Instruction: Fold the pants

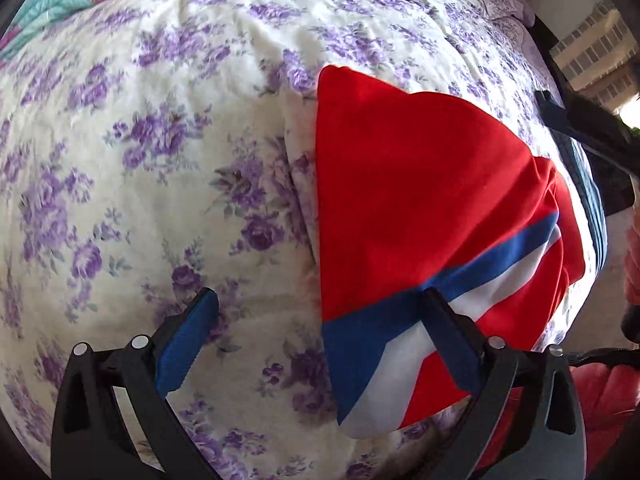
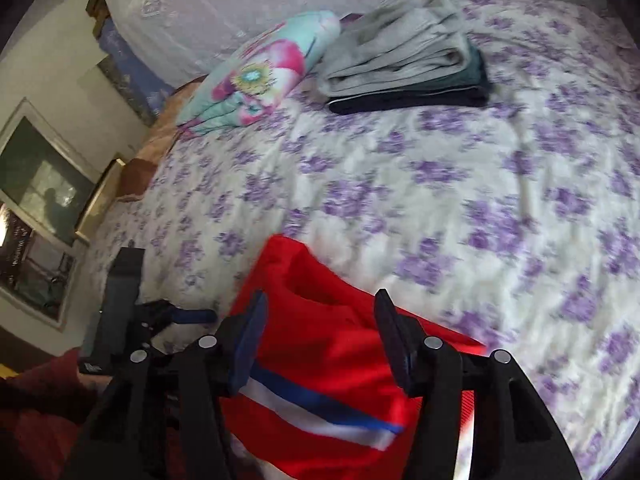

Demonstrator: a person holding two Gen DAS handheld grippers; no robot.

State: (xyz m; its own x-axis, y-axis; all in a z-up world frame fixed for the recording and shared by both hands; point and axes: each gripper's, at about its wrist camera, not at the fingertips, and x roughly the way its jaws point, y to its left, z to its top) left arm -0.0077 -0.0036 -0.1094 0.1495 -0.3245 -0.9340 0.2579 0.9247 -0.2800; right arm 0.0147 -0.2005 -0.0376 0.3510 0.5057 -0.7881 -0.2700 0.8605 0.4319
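Left wrist view: red pants with blue and white stripes, partly folded on flowered bed. Left gripper jaws wide, one finger over striped edge, holding nothing. Right wrist view: right gripper jaws wide above pants. Stack of folded clothes and bright pillow at far side.

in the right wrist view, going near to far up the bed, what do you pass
right gripper → red pants with blue and white stripes → bare stretch of purple-flowered white bedspread → stack of folded grey and dark clothes → white fabric at the head of the bed
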